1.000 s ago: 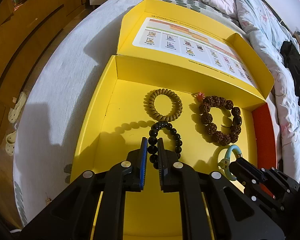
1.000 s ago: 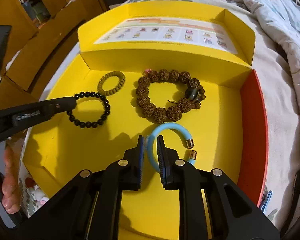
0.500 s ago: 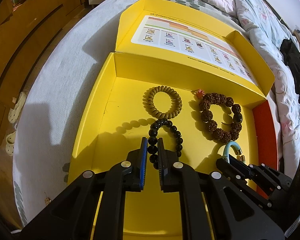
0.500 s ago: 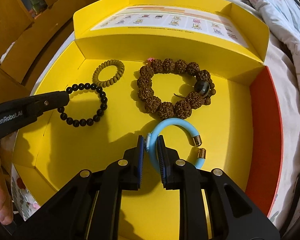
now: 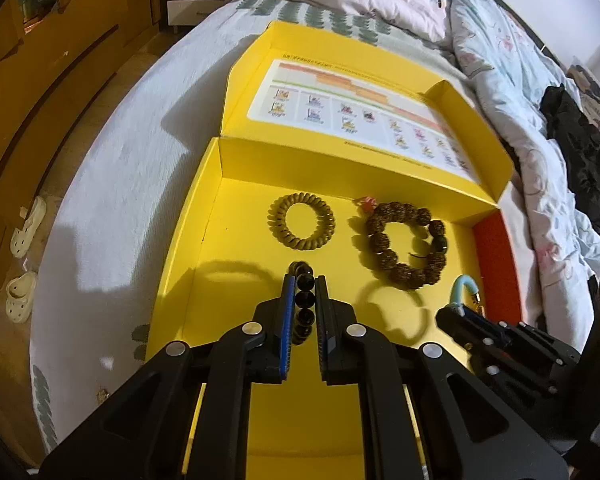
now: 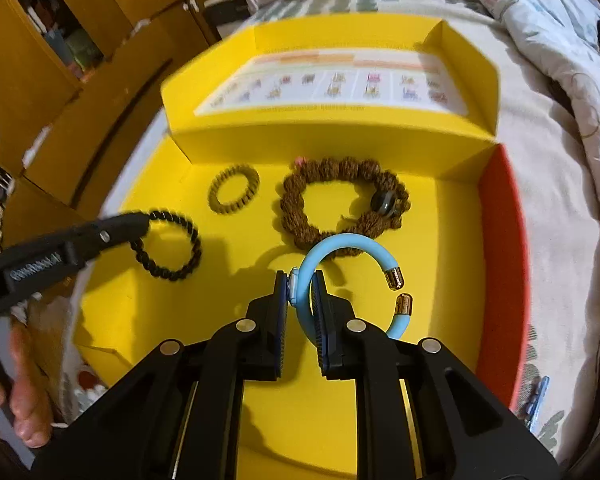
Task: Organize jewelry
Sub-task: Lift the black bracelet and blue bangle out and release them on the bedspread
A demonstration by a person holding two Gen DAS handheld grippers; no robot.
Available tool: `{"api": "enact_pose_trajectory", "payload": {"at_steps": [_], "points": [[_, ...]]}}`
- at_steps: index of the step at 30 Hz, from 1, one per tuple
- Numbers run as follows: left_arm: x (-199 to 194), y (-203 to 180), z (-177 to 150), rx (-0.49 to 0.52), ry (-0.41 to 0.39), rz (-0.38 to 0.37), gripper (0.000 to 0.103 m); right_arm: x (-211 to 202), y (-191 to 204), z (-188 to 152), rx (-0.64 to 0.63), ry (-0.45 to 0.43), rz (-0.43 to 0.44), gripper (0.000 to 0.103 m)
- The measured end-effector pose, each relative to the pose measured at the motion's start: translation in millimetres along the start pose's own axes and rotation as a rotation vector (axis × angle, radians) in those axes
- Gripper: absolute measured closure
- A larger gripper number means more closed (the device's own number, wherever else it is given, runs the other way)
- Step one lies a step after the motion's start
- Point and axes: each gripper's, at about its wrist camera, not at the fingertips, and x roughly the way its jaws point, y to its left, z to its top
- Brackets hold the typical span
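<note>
An open yellow box [image 5: 188,248] lies on the bed. My left gripper [image 5: 303,280] is shut on a black bead bracelet [image 5: 304,300], held edge-on above the box floor; the right wrist view shows it hanging as a ring [image 6: 168,244] from that gripper [image 6: 140,224]. My right gripper [image 6: 302,278] is shut on a light blue open bangle [image 6: 340,244] with gold end caps, lifted above the floor; its tip shows in the left wrist view [image 5: 464,288]. A brown rough-bead bracelet [image 5: 404,244] [image 6: 340,200] and an olive coil hair tie [image 5: 302,222] [image 6: 234,194] lie on the box floor.
The box lid [image 5: 360,116] with a printed sheet lies open at the far side. The box's right wall is red [image 6: 500,260]. Rumpled bedding [image 5: 520,80] lies right; wooden cabinets [image 5: 40,60] and slippers [image 5: 24,232] are left of the bed.
Both grippers have risen with their bracelets. The black bracelet has left the box floor and now hangs edge-on; the blue bangle is lifted too. The views are slightly blurred by motion.
</note>
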Motion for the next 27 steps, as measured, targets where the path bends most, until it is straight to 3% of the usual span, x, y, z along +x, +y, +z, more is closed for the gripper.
{"api": "enact_pose_trajectory", "payload": {"at_steps": [12, 18, 27], "points": [[-61, 5, -12, 0.003, -0.081, -0.034, 0.093, -74, -28, -5, 0.062, -0.099, -0.003, 0.087], [-101, 41, -30, -0.030, -0.138, -0.016, 0.093, -110, -59, -28, 0.109, -0.130, -0.049, 0.087], [-117, 97, -45, -0.109, -0.150, 0.049, 0.093, -130, -104, -65, 0.178, -0.124, -0.105, 0.087]]}}
